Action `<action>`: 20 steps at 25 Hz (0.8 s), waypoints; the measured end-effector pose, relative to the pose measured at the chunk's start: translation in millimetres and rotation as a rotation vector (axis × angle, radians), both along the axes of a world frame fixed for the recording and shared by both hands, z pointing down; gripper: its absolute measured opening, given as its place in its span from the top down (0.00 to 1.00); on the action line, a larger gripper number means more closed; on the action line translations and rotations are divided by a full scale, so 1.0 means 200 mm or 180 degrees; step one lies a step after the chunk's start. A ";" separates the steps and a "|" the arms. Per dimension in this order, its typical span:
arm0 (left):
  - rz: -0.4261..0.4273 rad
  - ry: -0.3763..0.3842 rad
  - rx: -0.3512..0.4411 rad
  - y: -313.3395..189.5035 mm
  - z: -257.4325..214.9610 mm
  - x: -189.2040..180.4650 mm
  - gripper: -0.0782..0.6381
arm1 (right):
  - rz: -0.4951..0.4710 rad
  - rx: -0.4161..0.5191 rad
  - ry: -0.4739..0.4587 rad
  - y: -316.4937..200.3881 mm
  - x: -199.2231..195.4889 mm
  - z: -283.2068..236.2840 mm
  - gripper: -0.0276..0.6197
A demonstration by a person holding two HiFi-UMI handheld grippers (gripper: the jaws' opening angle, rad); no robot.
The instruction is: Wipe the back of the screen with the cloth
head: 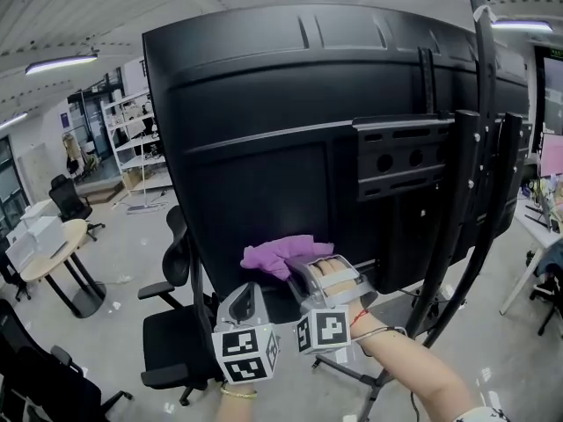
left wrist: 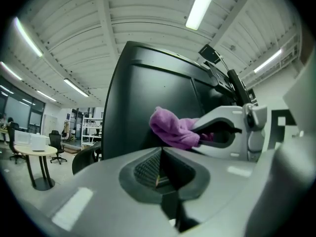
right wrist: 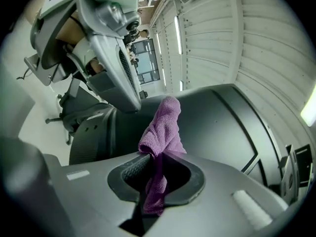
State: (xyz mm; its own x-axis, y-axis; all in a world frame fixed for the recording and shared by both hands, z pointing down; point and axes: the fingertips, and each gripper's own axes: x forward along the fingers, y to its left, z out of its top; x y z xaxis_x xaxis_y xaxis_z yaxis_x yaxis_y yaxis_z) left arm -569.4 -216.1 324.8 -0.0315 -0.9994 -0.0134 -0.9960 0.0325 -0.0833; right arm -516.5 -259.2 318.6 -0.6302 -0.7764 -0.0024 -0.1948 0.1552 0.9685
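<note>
The back of a large black screen [head: 281,148] on a wheeled stand fills the head view. A purple cloth [head: 283,255] is pressed against its lower part. My right gripper [head: 303,272] is shut on the cloth [right wrist: 160,132], which sticks out past its jaws toward the screen [right wrist: 222,127]. My left gripper [head: 248,301] hangs just left of and below the right one, jaws shut with nothing between them; in its view the cloth [left wrist: 173,126] and the right gripper [left wrist: 232,132] lie ahead against the screen [left wrist: 143,102].
A black mounting bracket [head: 413,156] and the stand's upright poles [head: 479,192] sit on the screen's right. A black office chair [head: 176,323] stands below left. A round table [head: 53,253] with white boxes is at far left.
</note>
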 end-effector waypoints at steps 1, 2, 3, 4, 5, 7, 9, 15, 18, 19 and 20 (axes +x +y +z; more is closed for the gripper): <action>0.0010 -0.0015 -0.0031 0.00 0.04 0.01 0.88 | 0.0005 -0.0095 0.0006 0.00 0.01 0.07 0.88; 0.0027 -0.0022 -0.0062 0.01 0.08 0.02 0.88 | 0.0014 -0.0187 0.0019 0.01 0.01 0.13 0.88; 0.0048 -0.0022 -0.0094 0.01 0.11 0.02 0.88 | 0.0025 -0.0272 0.0036 0.01 0.02 0.19 0.88; 0.0070 -0.0019 -0.0126 0.02 0.15 0.03 0.88 | 0.0036 -0.0350 0.0052 0.02 0.02 0.24 0.88; 0.0089 -0.0018 -0.0159 0.02 0.18 0.03 0.88 | 0.0046 -0.0425 0.0066 0.02 0.03 0.29 0.88; 0.0113 -0.0012 -0.0237 0.03 0.25 0.04 0.88 | 0.0070 -0.0566 0.0097 0.03 0.03 0.39 0.88; 0.0138 0.0018 -0.0315 0.03 0.32 0.04 0.88 | 0.0092 -0.0654 0.0109 0.03 0.03 0.45 0.88; 0.0190 0.0085 -0.0431 0.02 0.38 0.08 0.88 | 0.0030 -0.0552 -0.0109 0.03 0.04 0.42 0.88; 0.0240 0.0083 -0.0423 0.06 0.35 0.17 0.88 | -0.0264 -0.0698 -0.0789 0.14 0.14 0.31 0.88; 0.0266 0.0068 -0.0417 0.08 0.34 0.22 0.88 | -0.0367 -0.0815 -0.1046 0.18 0.20 0.28 0.88; 0.0290 0.0052 -0.0411 0.09 0.33 0.28 0.88 | -0.0442 -0.0932 -0.1275 0.21 0.28 0.26 0.88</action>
